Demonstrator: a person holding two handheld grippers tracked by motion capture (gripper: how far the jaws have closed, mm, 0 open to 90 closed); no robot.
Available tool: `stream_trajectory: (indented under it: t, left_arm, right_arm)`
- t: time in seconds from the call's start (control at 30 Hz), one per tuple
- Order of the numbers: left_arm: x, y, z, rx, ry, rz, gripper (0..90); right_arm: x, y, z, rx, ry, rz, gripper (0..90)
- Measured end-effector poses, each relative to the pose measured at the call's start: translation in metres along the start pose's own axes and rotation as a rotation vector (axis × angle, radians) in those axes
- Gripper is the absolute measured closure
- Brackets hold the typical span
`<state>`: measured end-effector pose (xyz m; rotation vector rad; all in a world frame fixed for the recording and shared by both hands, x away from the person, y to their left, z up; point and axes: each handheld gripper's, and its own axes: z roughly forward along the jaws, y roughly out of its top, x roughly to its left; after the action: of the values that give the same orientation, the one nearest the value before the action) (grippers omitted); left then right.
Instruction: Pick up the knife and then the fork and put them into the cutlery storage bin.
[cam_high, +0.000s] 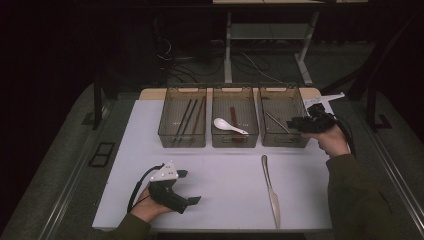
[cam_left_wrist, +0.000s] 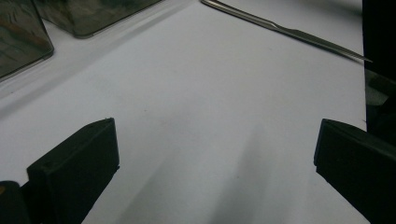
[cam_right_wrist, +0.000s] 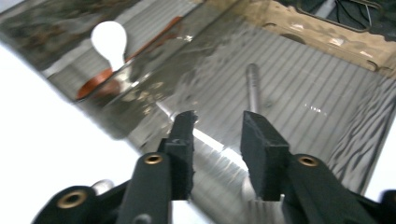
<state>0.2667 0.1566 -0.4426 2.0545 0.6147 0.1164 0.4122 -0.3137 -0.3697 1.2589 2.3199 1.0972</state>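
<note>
Three clear bins stand in a row at the back of the white mat (cam_high: 225, 175). The right bin (cam_high: 300, 142) holds a metal utensil (cam_high: 276, 121), seen closer as a metal utensil (cam_right_wrist: 252, 84) on the ribbed floor. My right gripper (cam_high: 296, 125) hangs over that bin's near right side. In its own view the right gripper (cam_right_wrist: 219, 123) is open by a narrow gap, with nothing pressed between the pads. My left gripper (cam_high: 191, 186) rests at the front left of the mat. Its wide-open jaws (cam_left_wrist: 215, 149) have only bare mat between them. A table knife (cam_high: 270, 187) lies on the mat at front right.
The left bin (cam_high: 167, 137) holds dark chopsticks (cam_high: 187, 117). In the middle bin (cam_high: 235, 142) lie a white spoon (cam_high: 227, 125) and a brown spoon (cam_high: 233, 115). The knife (cam_left_wrist: 289, 31) shows ahead of the left jaws. Table legs and cables stand beyond the table.
</note>
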Motion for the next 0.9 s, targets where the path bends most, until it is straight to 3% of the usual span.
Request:
stream_trajectory:
  t: [0.27,0.5,0.9]
  left_arm:
    - [-0.001,0.000,0.001,0.003,0.003,0.001,0.0]
    - [-0.001,0.000,0.000,0.002,0.005,0.004,0.0]
    - [-0.001,0.000,0.001,0.006,0.002,0.005,0.0]
  right_arm:
    - [0.031,-0.019,-0.010,0.014,0.054,-0.061,89.3]
    - [0.051,-0.037,-0.001,0.053,0.078,-0.086,89.5]
    - [0.077,-0.049,0.039,0.162,0.116,-0.134,89.6]
